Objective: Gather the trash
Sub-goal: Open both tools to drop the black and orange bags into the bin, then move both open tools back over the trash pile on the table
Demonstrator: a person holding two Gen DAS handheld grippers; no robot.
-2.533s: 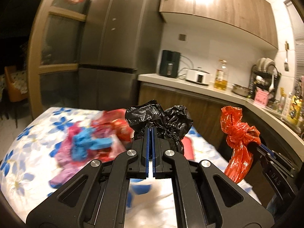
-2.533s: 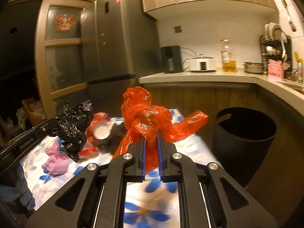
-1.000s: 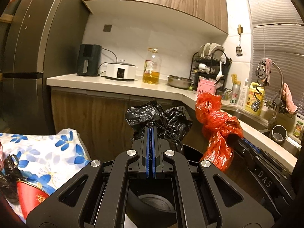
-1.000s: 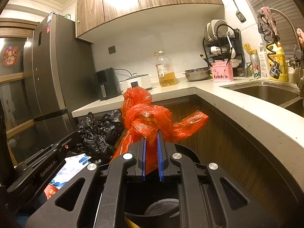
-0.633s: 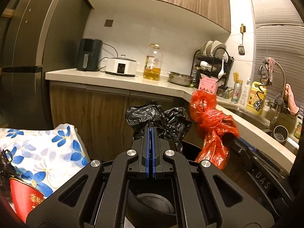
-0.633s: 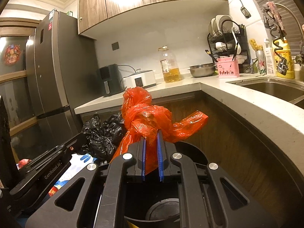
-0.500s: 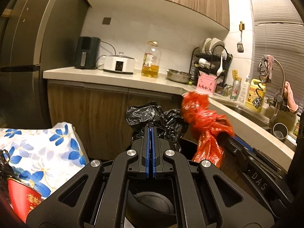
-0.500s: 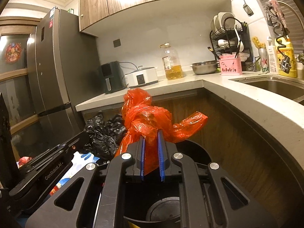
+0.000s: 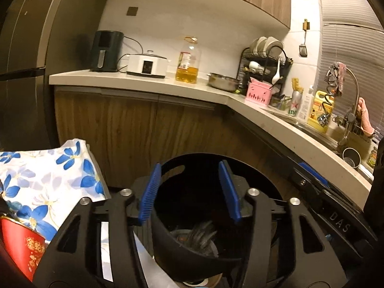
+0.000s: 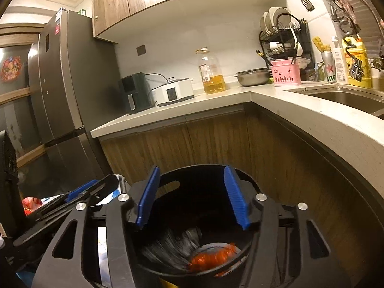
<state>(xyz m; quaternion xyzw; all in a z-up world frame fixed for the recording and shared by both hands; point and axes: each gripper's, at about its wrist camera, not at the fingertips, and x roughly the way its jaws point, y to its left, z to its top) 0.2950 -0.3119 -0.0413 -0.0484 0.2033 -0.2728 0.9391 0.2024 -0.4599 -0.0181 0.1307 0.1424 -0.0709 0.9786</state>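
While both the left gripper (image 9: 190,192) and the right gripper (image 10: 192,196) have just been opening with nothing between the jaws, the black bag (image 10: 172,244) and the red bag (image 10: 212,255) lie in the bin (image 10: 204,170) at lower centre, below them.

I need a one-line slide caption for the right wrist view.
Open right gripper above the round black plastic bin, with blurred orange plastic bag and black plastic bag inside.

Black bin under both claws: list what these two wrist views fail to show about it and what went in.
- Black bin, right wrist view: the black bag and red bag are motion-blurred streaks.
- Left wrist view: the bin's contents are dark and blurred; no red bag is identifiable.
- Bin base and floor: cut off by the lower edge and covered by the left claw and right claw.
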